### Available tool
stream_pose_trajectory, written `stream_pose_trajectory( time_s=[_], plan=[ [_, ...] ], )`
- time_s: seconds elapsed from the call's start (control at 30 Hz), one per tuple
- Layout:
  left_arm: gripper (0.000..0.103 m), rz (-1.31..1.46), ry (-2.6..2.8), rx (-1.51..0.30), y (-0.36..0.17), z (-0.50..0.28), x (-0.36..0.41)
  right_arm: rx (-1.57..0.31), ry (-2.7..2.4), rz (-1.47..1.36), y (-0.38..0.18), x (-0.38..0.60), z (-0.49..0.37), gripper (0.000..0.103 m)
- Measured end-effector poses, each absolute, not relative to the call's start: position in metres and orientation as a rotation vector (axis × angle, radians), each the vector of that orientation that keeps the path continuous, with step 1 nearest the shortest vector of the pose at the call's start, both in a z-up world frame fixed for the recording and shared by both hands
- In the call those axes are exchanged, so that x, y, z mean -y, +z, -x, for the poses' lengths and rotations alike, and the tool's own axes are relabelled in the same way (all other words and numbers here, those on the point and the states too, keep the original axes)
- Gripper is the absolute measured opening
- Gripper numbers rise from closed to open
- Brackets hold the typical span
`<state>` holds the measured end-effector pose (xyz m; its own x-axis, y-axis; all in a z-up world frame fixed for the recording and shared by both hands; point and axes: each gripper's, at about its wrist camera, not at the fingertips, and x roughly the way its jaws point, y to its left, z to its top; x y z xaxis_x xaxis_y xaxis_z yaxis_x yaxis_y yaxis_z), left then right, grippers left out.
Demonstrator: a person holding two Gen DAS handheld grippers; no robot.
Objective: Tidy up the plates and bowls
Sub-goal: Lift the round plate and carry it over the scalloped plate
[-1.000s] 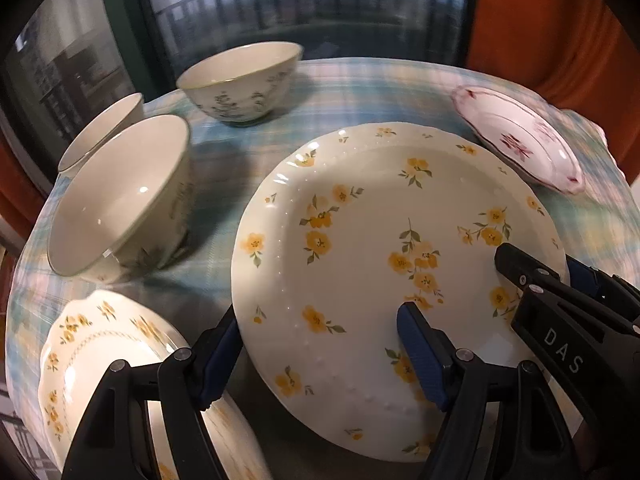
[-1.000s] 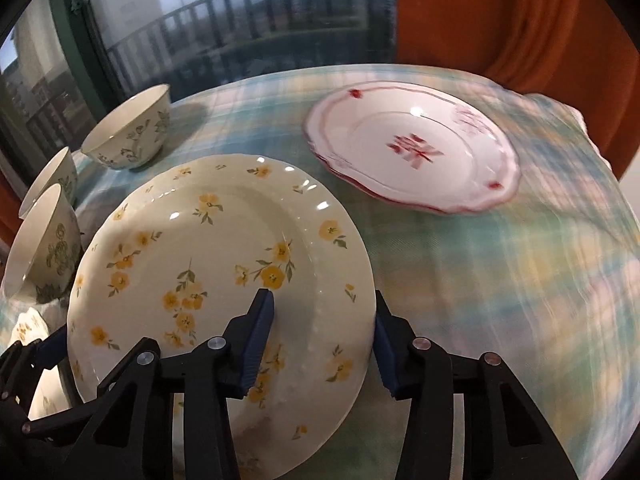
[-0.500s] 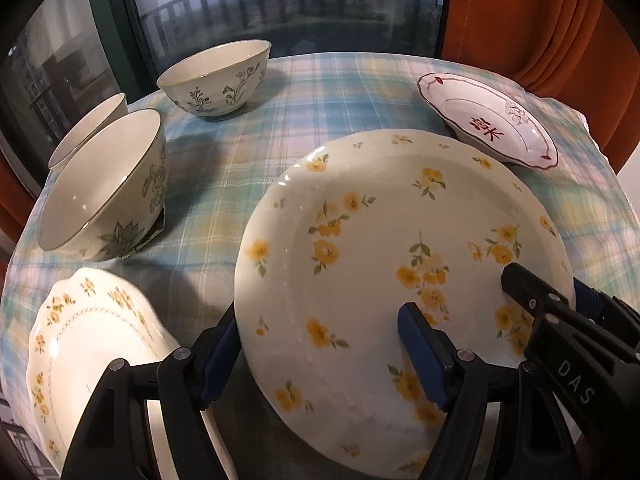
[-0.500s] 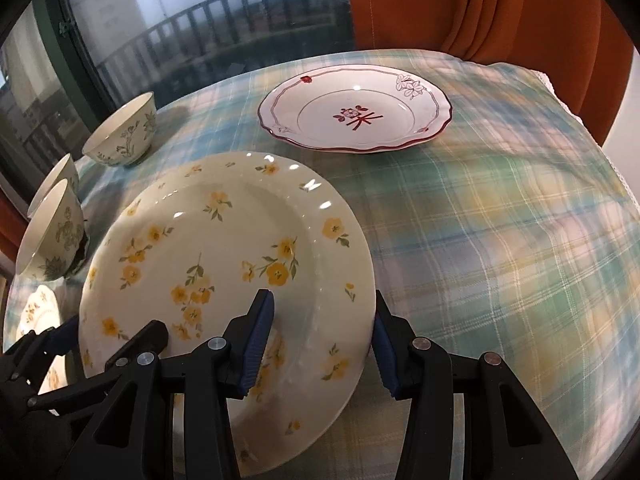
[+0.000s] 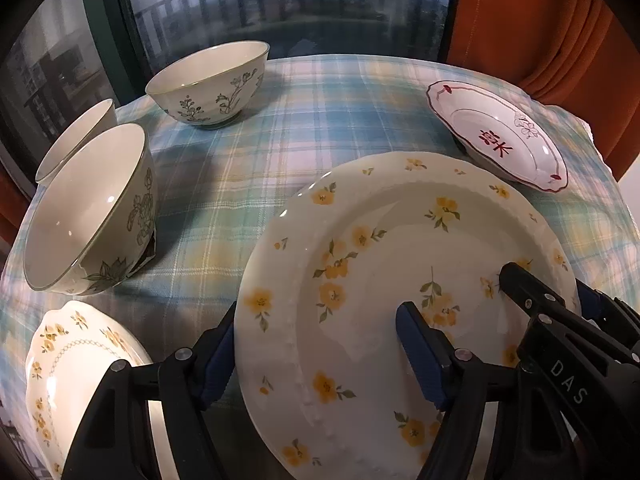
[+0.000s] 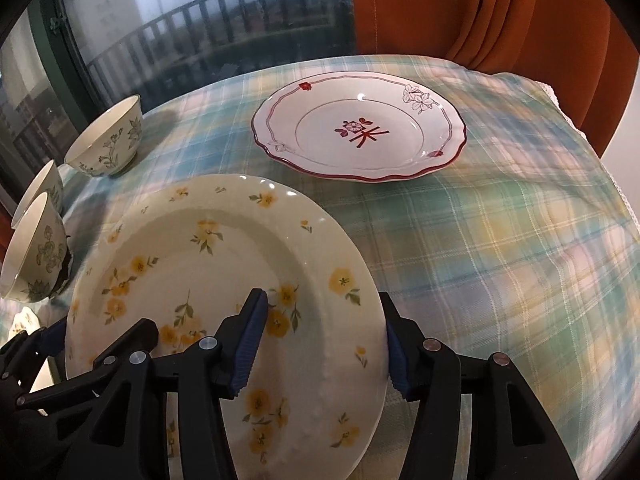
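A large cream plate with yellow flowers (image 5: 392, 264) is held above the table between both grippers. My left gripper (image 5: 316, 356) is shut on its left rim, one finger above and one below. My right gripper (image 6: 320, 340) is shut on its right rim (image 6: 352, 320). A white plate with red trim (image 6: 360, 132) lies on the plaid cloth ahead, also in the left wrist view (image 5: 500, 136). Three floral bowls (image 5: 208, 84) stand at the left; the nearest one (image 5: 92, 212) leans tilted against another. A smaller scalloped yellow-flower plate (image 5: 64, 364) lies at the lower left.
The table has a blue-green plaid cloth (image 6: 500, 260), falling away at the right edge. A window with a balcony railing (image 6: 200, 20) is behind the table. An orange curtain (image 6: 480, 12) hangs at the back right.
The held plate and both grippers have moved back and higher; the red-trimmed plate and the bowls now look farther away. Both grips on the plate are unchanged.
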<state>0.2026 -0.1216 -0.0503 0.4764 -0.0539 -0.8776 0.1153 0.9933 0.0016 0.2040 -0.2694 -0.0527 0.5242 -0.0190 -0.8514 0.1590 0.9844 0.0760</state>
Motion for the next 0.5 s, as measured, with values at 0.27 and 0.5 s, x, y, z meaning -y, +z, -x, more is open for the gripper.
stream_pose_trajectory(
  time_s=[0.27, 0.5],
  plan=[
    [0.075, -0.08, -0.15, -1.017, -0.034, -0.183, 0.124, -0.99, -0.158, -0.135, -0.038, 0.271, -0.183, 0.058],
    [0.075, -0.082, -0.165, -0.934, -0.014, -0.15, 0.117, -0.941, -0.18, -0.137, -0.02, 0.265, -0.152, 0.058]
  ],
)
